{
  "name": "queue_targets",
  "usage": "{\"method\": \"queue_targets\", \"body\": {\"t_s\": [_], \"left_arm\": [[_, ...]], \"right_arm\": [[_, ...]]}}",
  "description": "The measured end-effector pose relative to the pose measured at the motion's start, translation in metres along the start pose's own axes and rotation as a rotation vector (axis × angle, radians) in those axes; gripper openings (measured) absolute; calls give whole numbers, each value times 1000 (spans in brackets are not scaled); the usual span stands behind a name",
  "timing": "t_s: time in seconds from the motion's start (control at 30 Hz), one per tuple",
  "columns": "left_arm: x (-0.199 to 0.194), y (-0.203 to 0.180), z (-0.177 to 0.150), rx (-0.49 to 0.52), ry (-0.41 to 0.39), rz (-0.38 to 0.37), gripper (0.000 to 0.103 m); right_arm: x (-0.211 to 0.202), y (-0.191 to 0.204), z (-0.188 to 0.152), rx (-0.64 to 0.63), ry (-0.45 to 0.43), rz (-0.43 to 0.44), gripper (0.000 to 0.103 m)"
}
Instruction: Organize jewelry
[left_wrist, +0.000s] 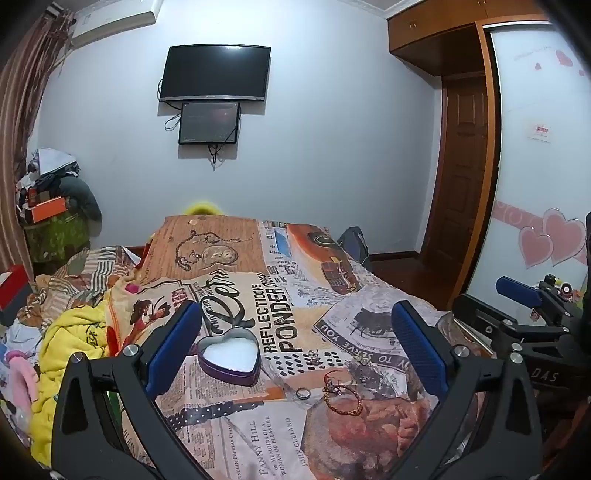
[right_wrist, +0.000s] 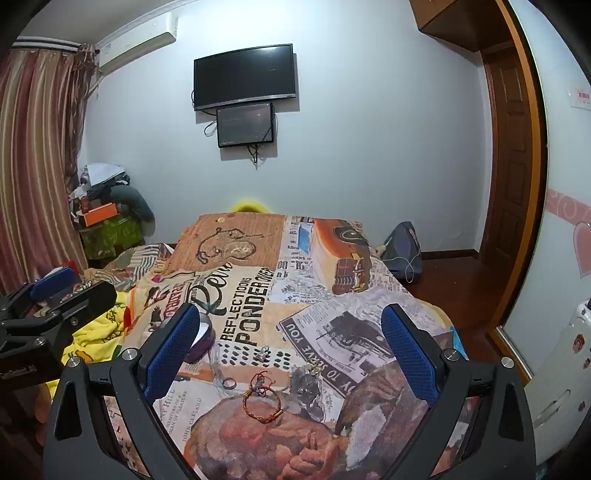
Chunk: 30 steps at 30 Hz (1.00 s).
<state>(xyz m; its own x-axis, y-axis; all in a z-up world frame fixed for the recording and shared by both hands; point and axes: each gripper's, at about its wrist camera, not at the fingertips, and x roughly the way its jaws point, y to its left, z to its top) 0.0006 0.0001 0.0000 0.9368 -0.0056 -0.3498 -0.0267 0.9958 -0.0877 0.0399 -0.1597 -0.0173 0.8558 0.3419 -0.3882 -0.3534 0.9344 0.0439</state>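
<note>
A purple heart-shaped tin (left_wrist: 227, 354) with a white lining lies open on the printed bedspread (left_wrist: 258, 295). To its right lie a silver ring (left_wrist: 302, 393), a red-and-gold bracelet (left_wrist: 341, 398) and two small silver pieces (left_wrist: 313, 356). My left gripper (left_wrist: 295, 314) hangs open above them, empty. The right gripper (right_wrist: 291, 314) is open and empty too, over the bracelet (right_wrist: 262, 406) and the ring (right_wrist: 229, 384). In the right wrist view its left finger hides most of the tin (right_wrist: 205, 339).
A crumpled yellow blanket (left_wrist: 70, 354) and loose clothes lie at the bed's left. A dark bag (right_wrist: 404, 251) sits on the wooden floor past the right edge. A wardrobe (left_wrist: 539, 166) stands to the right, and two screens (left_wrist: 214, 77) hang on the far wall.
</note>
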Motion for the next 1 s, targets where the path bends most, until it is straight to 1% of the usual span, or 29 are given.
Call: {"method": "queue_targets", "body": {"t_s": [0.17, 0.2, 0.27, 0.37, 0.43, 0.6, 1.0], "left_arm": [[-2, -1, 1, 7, -13, 3, 103], [-8, 7, -4, -2, -18, 2, 103], [-12, 9, -5, 0, -25, 3, 103], [-11, 14, -6, -12, -30, 14, 103], [-2, 10, -4, -8, -18, 26, 103], [-3, 12, -4, -11, -19, 34, 103], [0, 15, -7, -18, -19, 51, 103]], "right_arm": [[2, 1, 1, -3, -4, 0, 98], [-2, 4, 1, -5, -9, 3, 98], [-1, 6, 3, -5, -13, 7, 98], [-3, 11, 3, -10, -22, 17, 98], [-1, 9, 4, -3, -30, 32, 98], [0, 12, 5, -3, -36, 49, 98], [4, 13, 7, 10, -29, 75, 98]]}}
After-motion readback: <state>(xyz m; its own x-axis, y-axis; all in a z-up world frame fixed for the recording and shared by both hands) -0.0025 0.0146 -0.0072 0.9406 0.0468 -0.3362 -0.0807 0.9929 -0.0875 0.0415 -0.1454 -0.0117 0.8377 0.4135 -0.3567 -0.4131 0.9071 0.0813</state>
